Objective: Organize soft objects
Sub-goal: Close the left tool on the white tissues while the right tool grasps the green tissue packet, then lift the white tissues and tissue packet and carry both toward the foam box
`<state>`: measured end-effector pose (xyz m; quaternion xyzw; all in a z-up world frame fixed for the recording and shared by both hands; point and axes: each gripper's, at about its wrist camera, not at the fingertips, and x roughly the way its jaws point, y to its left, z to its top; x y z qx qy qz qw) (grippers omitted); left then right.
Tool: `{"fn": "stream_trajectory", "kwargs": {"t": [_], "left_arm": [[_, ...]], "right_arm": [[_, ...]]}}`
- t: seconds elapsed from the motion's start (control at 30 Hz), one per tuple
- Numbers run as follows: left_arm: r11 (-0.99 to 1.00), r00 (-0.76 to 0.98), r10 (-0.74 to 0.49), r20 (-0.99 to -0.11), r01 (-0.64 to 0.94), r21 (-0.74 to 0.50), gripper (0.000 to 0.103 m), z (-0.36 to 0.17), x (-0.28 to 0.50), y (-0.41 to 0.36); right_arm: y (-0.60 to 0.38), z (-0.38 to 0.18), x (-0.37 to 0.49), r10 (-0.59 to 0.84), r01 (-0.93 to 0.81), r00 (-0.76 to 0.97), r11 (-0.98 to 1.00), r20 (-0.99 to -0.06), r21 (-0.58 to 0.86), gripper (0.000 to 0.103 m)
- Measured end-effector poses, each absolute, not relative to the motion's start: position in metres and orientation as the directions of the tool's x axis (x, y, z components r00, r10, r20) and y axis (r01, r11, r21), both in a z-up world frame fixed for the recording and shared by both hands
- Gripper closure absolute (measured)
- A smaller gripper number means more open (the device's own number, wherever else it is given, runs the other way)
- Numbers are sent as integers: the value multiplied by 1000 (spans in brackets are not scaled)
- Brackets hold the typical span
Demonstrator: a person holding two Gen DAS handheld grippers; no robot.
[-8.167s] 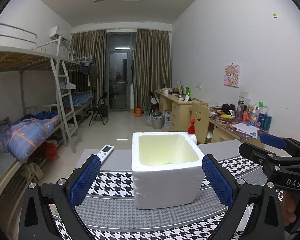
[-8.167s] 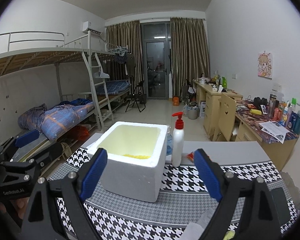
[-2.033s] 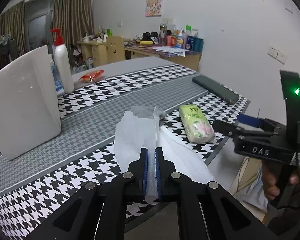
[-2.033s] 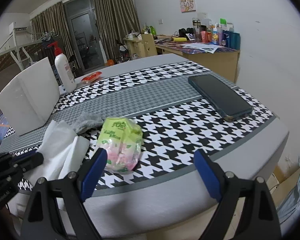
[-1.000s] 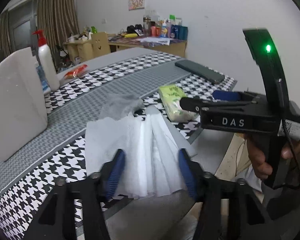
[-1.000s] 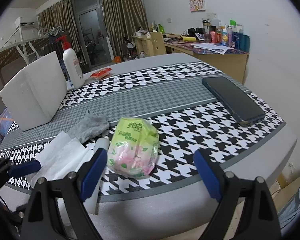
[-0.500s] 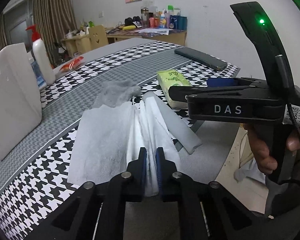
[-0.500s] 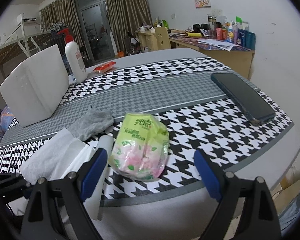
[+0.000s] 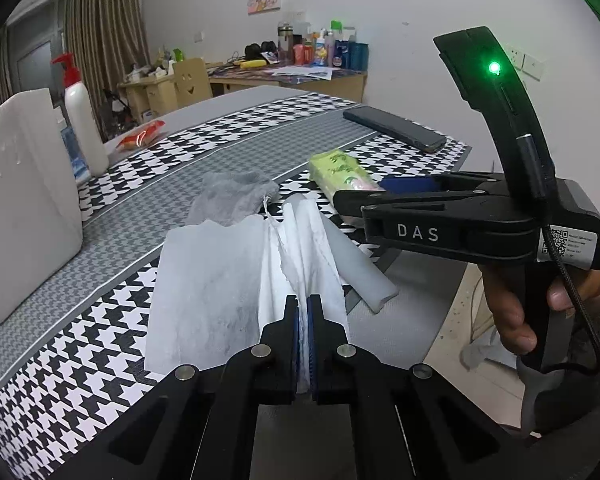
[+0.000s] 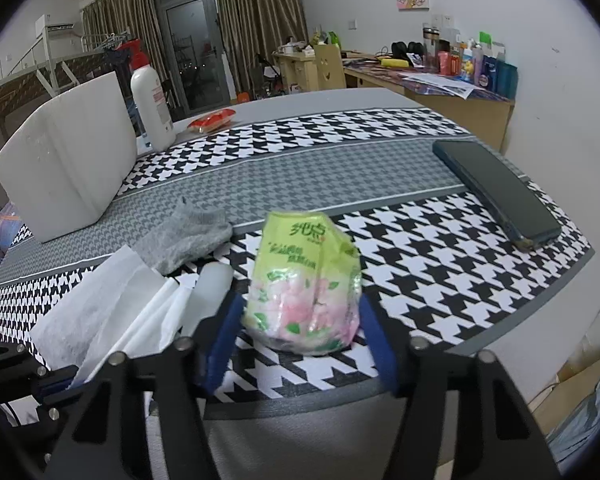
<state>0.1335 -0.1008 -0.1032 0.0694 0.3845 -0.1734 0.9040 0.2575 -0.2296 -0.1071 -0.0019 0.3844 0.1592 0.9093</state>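
Observation:
My left gripper (image 9: 303,304) is shut on the near edge of a pleated white paper tissue (image 9: 220,280) lying on the houndstooth tablecloth. A green and pink tissue pack (image 10: 304,280) sits between the blue pads of my right gripper (image 10: 300,336). The jaws are closing and the pads touch its two sides. In the left wrist view the right gripper (image 9: 364,194) reaches in from the right over that pack (image 9: 340,168), held by a hand. A grey sock (image 10: 184,240) lies just behind the tissue.
A white foam box (image 10: 68,176) stands at the far left with a red-capped pump bottle (image 10: 152,104) and a red packet (image 10: 212,118) behind it. A white tube (image 9: 356,264) lies beside the tissue. A dark phone (image 10: 496,192) rests near the table's right edge.
The left jaws went from open around the tissue to shut on its edge. The right jaws narrowed from wide open until the pads reached the green pack.

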Motion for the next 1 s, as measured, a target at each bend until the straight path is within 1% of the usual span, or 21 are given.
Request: {"fn": "stream_trajectory", "kwargs": {"t": [0.07, 0.13, 0.17, 0.2, 0.37, 0.57, 1.0], "left_arm": [[930, 652, -261, -711, 368, -4, 99, -101, 132, -101], [928, 653, -266, -709, 372, -6, 100, -100, 130, -101], [928, 655, -267, -707, 372, -6, 100, -99, 130, -101], [928, 656, -269, -705, 373, -7, 100, -99, 129, -100], [929, 667, -282, -689, 368, -24, 100, -91, 128, -95], [930, 687, -298, -662, 365, -40, 100, -78, 127, -87], [949, 748, -268, -607, 312, -34, 100, -51, 123, -62]], "right_arm": [[-230, -107, 257, 292, -294, 651, 948, -701, 122, 50], [-230, -106, 257, 290, -293, 650, 949, -703, 120, 53], [-230, -106, 256, 288, -293, 650, 949, -703, 119, 58], [-230, -105, 256, 290, -293, 649, 949, -703, 120, 60], [-233, -98, 252, 287, -286, 665, 951, -689, 120, 63], [-234, -92, 246, 286, -287, 676, 951, -679, 115, 63], [-234, -77, 232, 292, -292, 704, 950, -648, 111, 63]]}}
